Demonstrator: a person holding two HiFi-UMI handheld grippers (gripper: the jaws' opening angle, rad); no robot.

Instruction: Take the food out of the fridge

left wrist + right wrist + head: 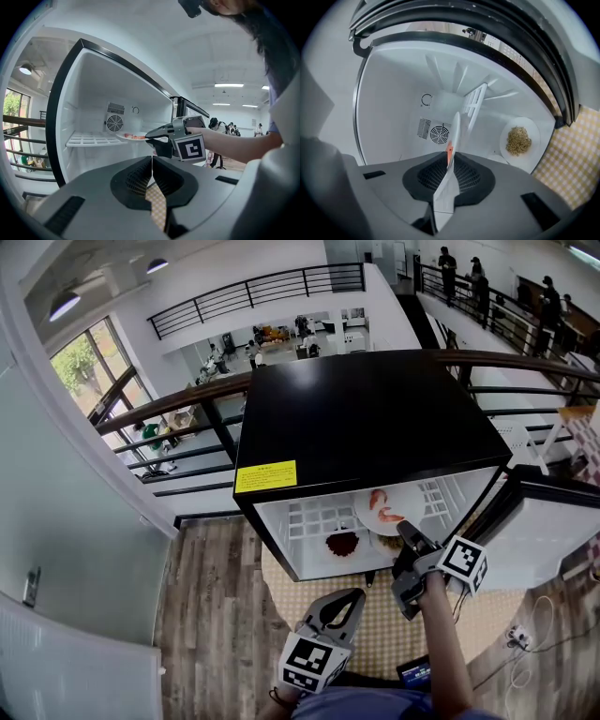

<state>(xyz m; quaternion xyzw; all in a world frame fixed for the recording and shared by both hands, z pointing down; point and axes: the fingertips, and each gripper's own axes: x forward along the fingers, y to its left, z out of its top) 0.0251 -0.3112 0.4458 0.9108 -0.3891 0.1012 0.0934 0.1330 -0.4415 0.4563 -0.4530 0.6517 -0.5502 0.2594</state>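
Observation:
The small black fridge (366, 418) stands open. A white plate of shrimp (389, 507) rests on its wire shelf (93, 139). My right gripper (405, 532) reaches into the fridge and is shut on the near rim of that plate. In the right gripper view the plate (454, 131) runs edge-on between the jaws of the right gripper (449, 161), with an orange piece of shrimp showing at the pads. The left gripper view shows the right gripper (150, 137) at the plate (131, 136). My left gripper (352, 601) hangs in front of the fridge, shut and empty.
Below the shelf sit a plate of dark red food (343, 544) and a plate of brown grains (519, 140). The fridge door (553, 531) swings out to the right. A checkered mat (375, 634) covers the floor in front. A railing (178, 404) runs behind the fridge.

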